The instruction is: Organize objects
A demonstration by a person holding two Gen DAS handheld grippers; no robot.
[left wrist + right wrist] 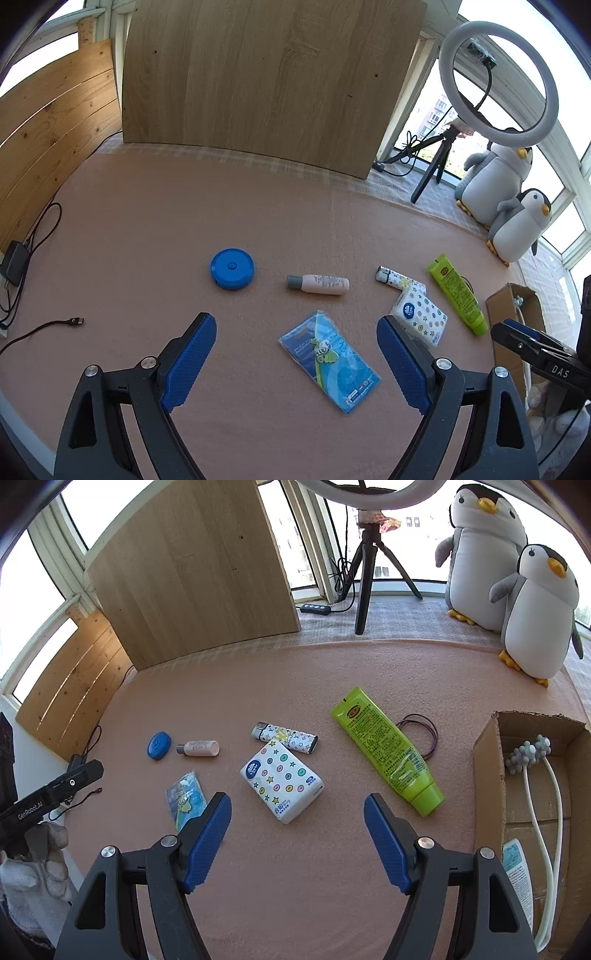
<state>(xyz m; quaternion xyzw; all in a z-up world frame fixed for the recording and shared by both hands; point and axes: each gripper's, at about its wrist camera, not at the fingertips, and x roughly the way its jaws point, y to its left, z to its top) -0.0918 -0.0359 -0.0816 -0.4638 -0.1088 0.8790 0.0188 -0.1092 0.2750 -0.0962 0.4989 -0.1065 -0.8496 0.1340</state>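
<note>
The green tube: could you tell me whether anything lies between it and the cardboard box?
Nothing visible does. Bare mat separates the green tube from the cardboard box; the hair ties lie behind the tube, off that path.

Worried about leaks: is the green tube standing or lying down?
Lying down. The green tube rests flat on the pink mat, cap toward the camera.

The left wrist view is looking forward and down between its two spread fingers (192, 363) from close above the pink mat (147, 221), facing the upright wooden board (273, 81). The right wrist view is sitting further right, facing the same way, with the cardboard box (487, 746) just past its right finger. Both views are sharing the tissue pack (282, 786), green tube (458, 293), lighter (284, 737), small bottle (317, 284) and blue disc (232, 268).
</note>
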